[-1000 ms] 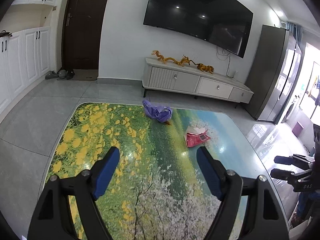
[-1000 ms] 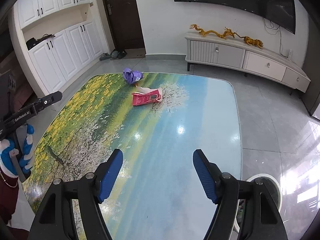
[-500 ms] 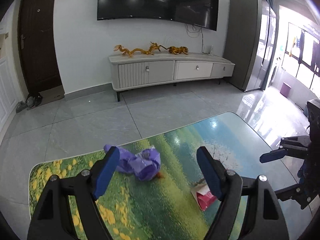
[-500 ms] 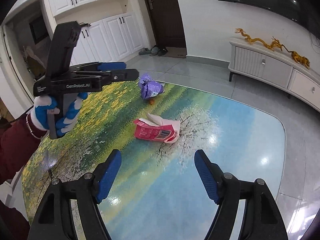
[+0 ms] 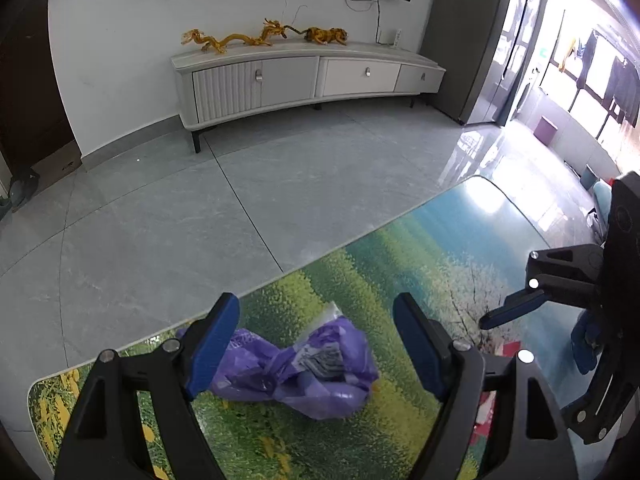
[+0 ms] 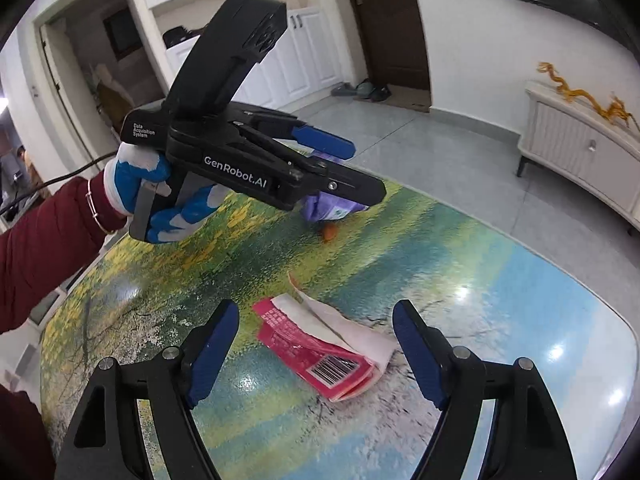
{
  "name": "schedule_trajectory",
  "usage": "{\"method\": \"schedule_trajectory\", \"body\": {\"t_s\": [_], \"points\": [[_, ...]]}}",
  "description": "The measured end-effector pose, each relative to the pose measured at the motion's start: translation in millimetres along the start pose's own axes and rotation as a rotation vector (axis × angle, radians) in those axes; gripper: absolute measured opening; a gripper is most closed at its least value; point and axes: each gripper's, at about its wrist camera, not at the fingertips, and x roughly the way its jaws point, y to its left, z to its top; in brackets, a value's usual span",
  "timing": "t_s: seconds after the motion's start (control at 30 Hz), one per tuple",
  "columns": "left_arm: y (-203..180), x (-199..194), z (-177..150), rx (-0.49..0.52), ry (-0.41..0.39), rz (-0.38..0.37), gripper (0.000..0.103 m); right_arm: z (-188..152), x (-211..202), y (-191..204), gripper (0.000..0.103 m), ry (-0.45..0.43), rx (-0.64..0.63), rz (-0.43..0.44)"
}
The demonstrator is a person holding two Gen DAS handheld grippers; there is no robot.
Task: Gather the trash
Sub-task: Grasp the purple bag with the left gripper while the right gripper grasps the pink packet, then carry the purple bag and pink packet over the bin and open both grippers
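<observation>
A crumpled purple plastic bag lies near the far edge of the table with the landscape print. My left gripper is open, its blue fingers on either side of the bag, just above it. A torn pink and white packet lies flat on the table. My right gripper is open with the packet between its fingers, a little above it. In the right wrist view the left gripper hides most of the purple bag. A small orange scrap lies beside the bag.
The table edge runs just beyond the purple bag, with grey tile floor past it. A white TV cabinet stands against the far wall. White cupboards and a dark door are to the left.
Both grippers have moved forward and down over the table. The left one now straddles the purple bag and the right one straddles the pink packet. Both stay open.
</observation>
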Motion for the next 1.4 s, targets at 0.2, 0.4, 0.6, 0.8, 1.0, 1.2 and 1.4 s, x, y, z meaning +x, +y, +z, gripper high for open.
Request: {"method": "schedule_trajectory", "body": {"t_s": [0.2, 0.4, 0.6, 0.8, 1.0, 1.2, 1.4], "points": [[-8.6, -3.4, -35.0, 0.027, 0.018, 0.032, 0.078, -9.4, 12.6, 18.5, 0.056, 0.061, -0.071, -0.025], [-11.8, -9.4, -51.4, -0.004, -0.025, 0.063, 0.065, -18.9, 8.2, 33.0, 0.024, 0.066, -0.059, -0.036], [-10.5, -22.4, -64.1, -0.078, -0.054, 0.083, 0.028, -41.6, -8.1, 53.0, 0.009, 0.061, -0.021, -0.057], [-24.9, -45.5, -95.2, -0.163, -0.085, 0.083, 0.018, -74.2, -32.1, 75.5, 0.008, 0.048, 0.073, -0.082], [-60.4, -92.5, -144.7, -0.202, -0.136, 0.069, 0.018, -118.4, -71.9, 92.1, 0.008, -0.023, 0.246, -0.112], [-101.6, -149.8, -193.4, -0.201, -0.158, 0.037, 0.018, -164.2, -123.5, 119.1, 0.008, -0.102, 0.379, -0.161], [-133.3, -191.0, -231.5, -0.221, -0.162, 0.06, 0.018, -189.7, -160.3, 144.8, 0.008, -0.149, 0.424, -0.206]]}}
